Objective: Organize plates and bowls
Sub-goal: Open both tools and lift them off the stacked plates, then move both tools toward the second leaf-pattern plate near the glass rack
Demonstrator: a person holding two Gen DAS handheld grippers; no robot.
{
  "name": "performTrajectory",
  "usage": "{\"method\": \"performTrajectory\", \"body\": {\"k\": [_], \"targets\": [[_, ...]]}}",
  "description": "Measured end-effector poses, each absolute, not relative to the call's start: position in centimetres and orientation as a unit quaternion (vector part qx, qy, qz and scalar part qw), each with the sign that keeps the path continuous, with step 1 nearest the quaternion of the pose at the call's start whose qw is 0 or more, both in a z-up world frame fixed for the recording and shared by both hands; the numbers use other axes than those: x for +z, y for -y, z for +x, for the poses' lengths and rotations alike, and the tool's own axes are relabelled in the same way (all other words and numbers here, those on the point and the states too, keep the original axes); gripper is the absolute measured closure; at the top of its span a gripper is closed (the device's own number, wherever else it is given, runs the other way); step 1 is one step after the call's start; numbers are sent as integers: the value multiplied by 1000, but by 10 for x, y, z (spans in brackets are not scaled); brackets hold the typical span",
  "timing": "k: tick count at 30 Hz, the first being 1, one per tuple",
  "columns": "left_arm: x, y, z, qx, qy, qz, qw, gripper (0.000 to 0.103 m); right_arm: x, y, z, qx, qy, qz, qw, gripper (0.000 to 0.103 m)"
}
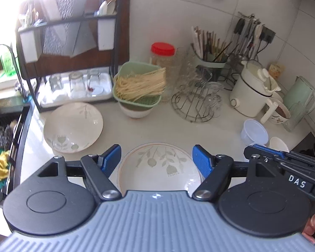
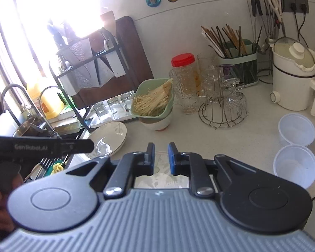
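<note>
Two white plates with a leaf pattern lie on the white counter. The near plate (image 1: 159, 166) sits right in front of my left gripper (image 1: 156, 159), which is wide open above its near rim. The second plate (image 1: 73, 127) lies to the left by the sink; it also shows in the right wrist view (image 2: 109, 138). A white bowl (image 1: 136, 111) stands behind, under a green strainer of noodles (image 1: 138, 84). My right gripper (image 2: 160, 156) hovers over the near plate (image 2: 160, 177) with a narrow gap between its jaws and nothing in them.
A black dish rack (image 1: 73, 48) with glasses on its tray stands at the back left. A wire glass stand (image 1: 195, 103), a chopstick holder (image 1: 210, 63), a white electric pot (image 1: 254, 90) and plastic cups (image 2: 296, 166) fill the right. The sink (image 1: 2, 126) is at left.
</note>
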State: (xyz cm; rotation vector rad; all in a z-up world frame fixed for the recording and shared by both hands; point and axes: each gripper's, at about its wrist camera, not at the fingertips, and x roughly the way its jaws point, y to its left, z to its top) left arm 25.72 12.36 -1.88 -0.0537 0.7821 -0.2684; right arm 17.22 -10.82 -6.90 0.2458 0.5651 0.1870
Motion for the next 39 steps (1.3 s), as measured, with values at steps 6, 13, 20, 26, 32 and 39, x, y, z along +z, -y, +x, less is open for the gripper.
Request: {"method": "performTrajectory", "body": {"k": [6, 13, 20, 26, 32, 39], "targets": [[-13, -116, 243, -136, -386, -32, 912, 23, -64, 113, 153, 71, -270, 114, 954, 63], [-16, -127, 235, -129, -397, -47, 908, 16, -73, 125, 152, 49, -290, 150, 944, 17], [-21, -149, 233, -126, -405, -36, 905, 8, -73, 105, 147, 46, -289, 145, 945, 17], [-23, -179, 240, -136, -404, -48, 903, 4, -66, 75, 149, 43, -280, 135, 949, 17], [-26, -214, 252, -149, -403, -51, 902, 4, -65, 38, 154, 48, -286, 124, 949, 17], [-28, -259, 268, -155, -403, -43, 901, 4, -67, -8, 160, 43, -284, 128, 949, 17]]}}
